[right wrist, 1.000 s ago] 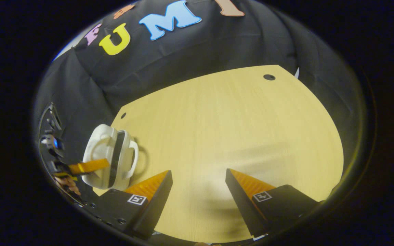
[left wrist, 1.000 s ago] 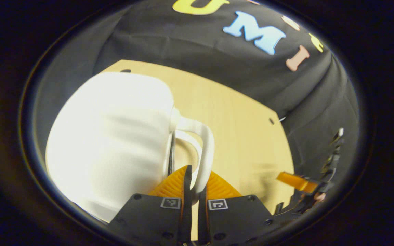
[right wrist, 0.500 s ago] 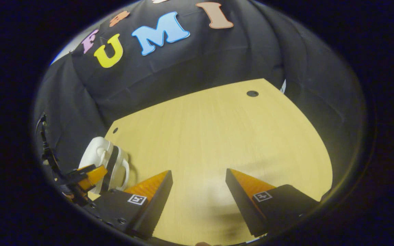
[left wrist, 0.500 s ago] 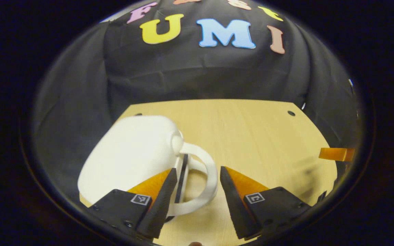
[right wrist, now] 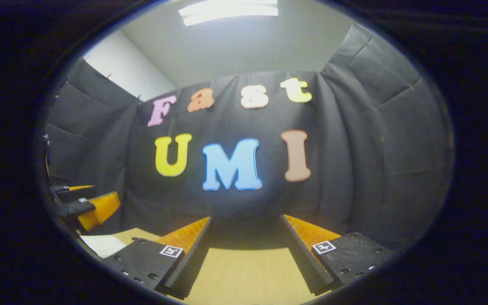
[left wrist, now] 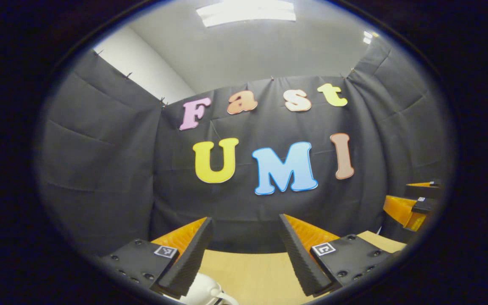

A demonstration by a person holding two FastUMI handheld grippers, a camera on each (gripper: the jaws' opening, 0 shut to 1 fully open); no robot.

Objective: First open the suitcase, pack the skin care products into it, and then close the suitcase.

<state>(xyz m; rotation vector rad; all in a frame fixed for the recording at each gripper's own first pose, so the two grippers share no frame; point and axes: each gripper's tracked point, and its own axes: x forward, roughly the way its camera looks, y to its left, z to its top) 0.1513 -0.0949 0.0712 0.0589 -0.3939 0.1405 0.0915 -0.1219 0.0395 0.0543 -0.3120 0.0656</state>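
Above the near edge of the surface [left wrist: 248, 275], we hold the left hand-held gripper [left wrist: 244, 254] and the right hand-held gripper [right wrist: 246, 254] released and empty, the white suitcase [left wrist: 203, 292] lying just below the left one. We judge the closing step complete; nothing remains but to withdraw.

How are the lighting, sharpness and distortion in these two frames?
Left gripper view: sharp, with the bright ceiling light panel blown out and the black cloth wall bowed by the fisheye. Right gripper view: equally sharp, with a glaring light panel and a soft shadow on the pale wooden table.
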